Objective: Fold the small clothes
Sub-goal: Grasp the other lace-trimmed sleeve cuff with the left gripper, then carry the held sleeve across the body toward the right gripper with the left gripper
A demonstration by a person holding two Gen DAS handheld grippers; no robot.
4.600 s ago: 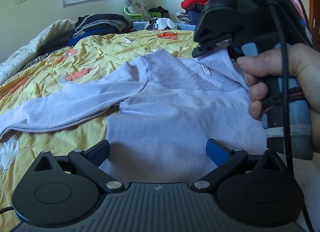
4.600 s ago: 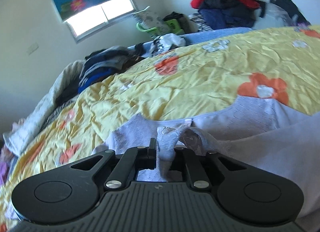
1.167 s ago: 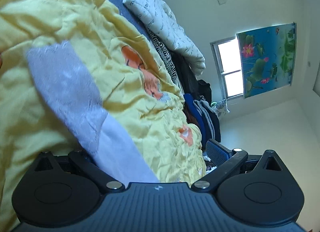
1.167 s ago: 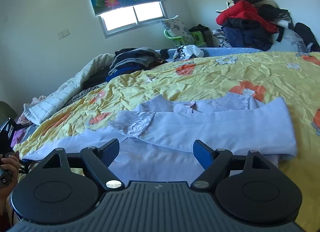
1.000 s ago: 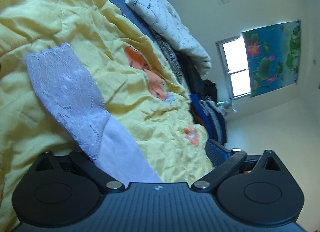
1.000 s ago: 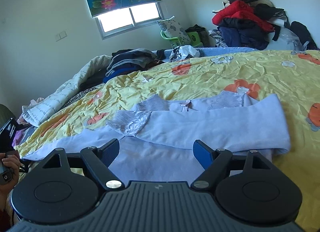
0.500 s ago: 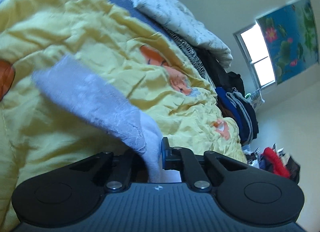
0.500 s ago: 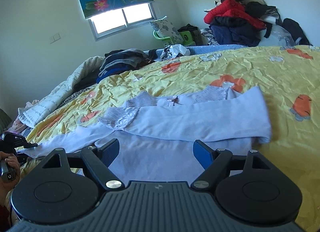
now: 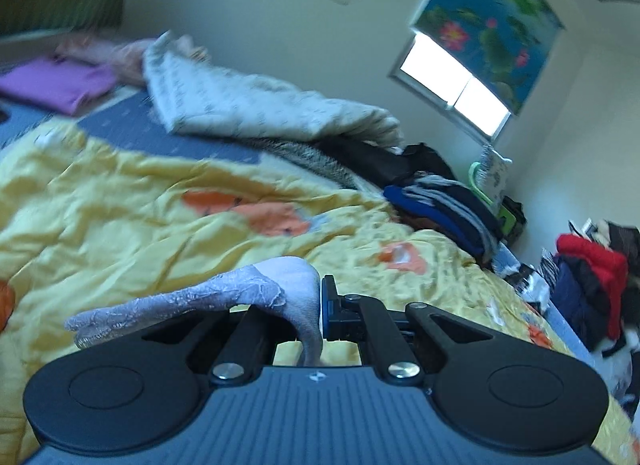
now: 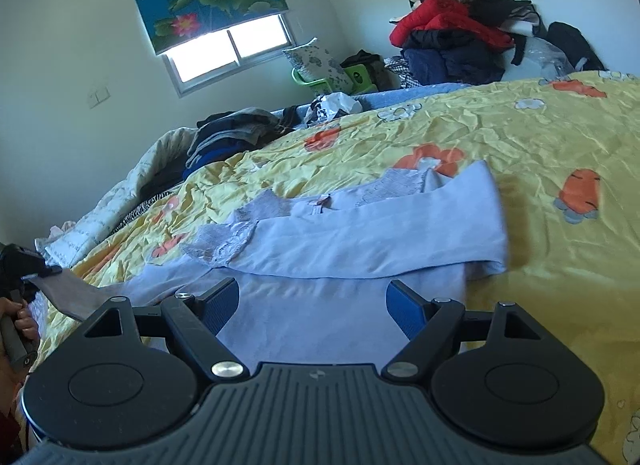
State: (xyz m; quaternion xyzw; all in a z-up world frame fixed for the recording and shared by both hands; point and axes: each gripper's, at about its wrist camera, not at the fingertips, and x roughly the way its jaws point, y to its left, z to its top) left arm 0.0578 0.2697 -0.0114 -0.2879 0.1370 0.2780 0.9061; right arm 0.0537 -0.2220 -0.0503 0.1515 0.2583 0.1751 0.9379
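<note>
A pale lilac long-sleeved top (image 10: 340, 297) lies flat on the yellow flowered bedspread (image 10: 520, 145). Its right sleeve (image 10: 372, 241) is folded across the chest, lace cuff (image 10: 218, 243) to the left. My left gripper (image 9: 316, 317) is shut on the lace cuff of the left sleeve (image 9: 224, 297) and holds it lifted off the bed; it also shows at the left edge of the right wrist view (image 10: 24, 269), with the sleeve (image 10: 104, 293) stretched out. My right gripper (image 10: 312, 305) is open and empty above the top's body.
Folded dark clothes (image 10: 236, 129) and a white quilt (image 9: 260, 109) lie along the bed's far side. A heap of red and dark clothes (image 10: 456, 41) sits at the back right. A folded purple garment (image 9: 52, 83) lies at the far left.
My left gripper shut on the left sleeve's lace cuff and lifted it off the bed, swinging level. My right gripper stayed open and drifted slightly over the top's body.
</note>
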